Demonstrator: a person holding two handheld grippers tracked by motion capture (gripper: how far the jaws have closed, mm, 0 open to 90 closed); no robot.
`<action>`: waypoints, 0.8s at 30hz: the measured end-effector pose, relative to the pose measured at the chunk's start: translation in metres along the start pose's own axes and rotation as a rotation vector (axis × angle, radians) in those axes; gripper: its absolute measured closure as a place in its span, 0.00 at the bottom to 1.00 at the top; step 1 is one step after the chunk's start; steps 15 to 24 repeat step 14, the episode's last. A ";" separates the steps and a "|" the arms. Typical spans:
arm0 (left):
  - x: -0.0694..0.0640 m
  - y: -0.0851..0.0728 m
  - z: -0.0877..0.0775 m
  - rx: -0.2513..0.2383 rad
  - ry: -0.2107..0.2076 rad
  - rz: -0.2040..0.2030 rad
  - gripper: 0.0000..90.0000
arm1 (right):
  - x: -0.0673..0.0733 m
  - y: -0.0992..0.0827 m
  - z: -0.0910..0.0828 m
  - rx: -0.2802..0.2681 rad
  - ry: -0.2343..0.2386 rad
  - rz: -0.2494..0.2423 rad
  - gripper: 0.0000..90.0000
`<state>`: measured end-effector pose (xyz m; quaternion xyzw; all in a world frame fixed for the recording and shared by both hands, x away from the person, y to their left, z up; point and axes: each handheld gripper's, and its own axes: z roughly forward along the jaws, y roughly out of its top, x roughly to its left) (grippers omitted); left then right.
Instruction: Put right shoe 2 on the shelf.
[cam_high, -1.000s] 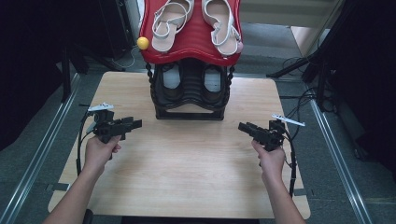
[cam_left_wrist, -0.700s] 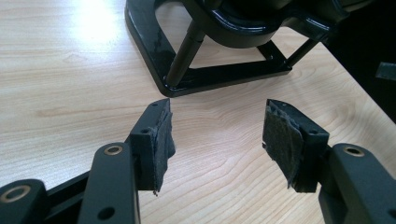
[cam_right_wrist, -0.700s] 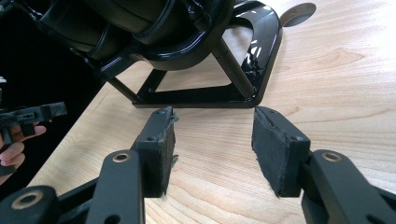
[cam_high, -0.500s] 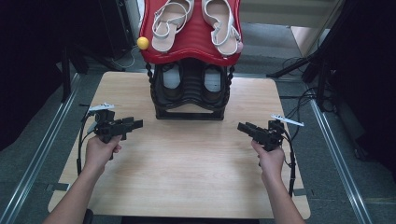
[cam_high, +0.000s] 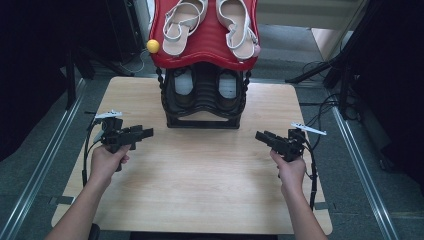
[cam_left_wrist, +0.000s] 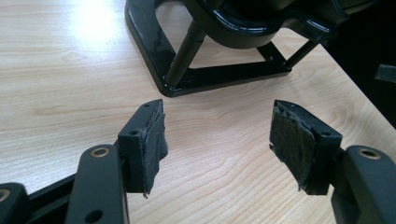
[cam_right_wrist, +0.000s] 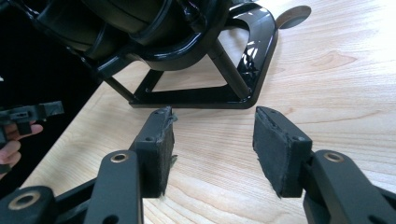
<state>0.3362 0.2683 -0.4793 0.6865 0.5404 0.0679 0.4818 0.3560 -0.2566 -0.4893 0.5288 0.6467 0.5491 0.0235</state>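
A black shoe rack (cam_high: 202, 102) stands at the far middle of the wooden tabletop (cam_high: 200, 190), and everything else can be placed against it. On its red top shelf (cam_high: 205, 42) lie two pale sandals (cam_high: 182, 22) side by side, with a small yellow ball (cam_high: 153, 46) just off the shelf's left edge; a darker pair of shoes (cam_high: 182, 85) sits on the lower tier. The left gripper (cam_high: 142, 133) hovers to the left of the rack's base, its jaws wide apart with nothing between them, having just been opening further. The right gripper (cam_high: 261, 136) hovers to the right of the base, apart from it, its jaws likewise standing wide and empty. Both point inward at the rack's foot, which shows near in the left gripper view (cam_left_wrist: 210, 74) and the right gripper view (cam_right_wrist: 205, 93). This looks like the start of the work: nothing is grasped yet. The next move probably calls for raising a gripper from tabletop level up to a shelf and lining open jaws across a shoe's strap or sole.
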 end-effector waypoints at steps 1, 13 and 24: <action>0.000 0.000 0.000 -0.001 0.002 0.003 0.40 | 0.000 0.000 0.000 0.002 -0.005 -0.005 0.54; -0.004 -0.003 0.007 0.004 0.053 0.054 0.33 | 0.000 -0.002 0.005 0.018 -0.033 -0.065 0.40; -0.005 -0.003 0.008 0.001 0.056 0.055 0.32 | 0.001 -0.003 0.007 0.018 -0.051 -0.080 0.37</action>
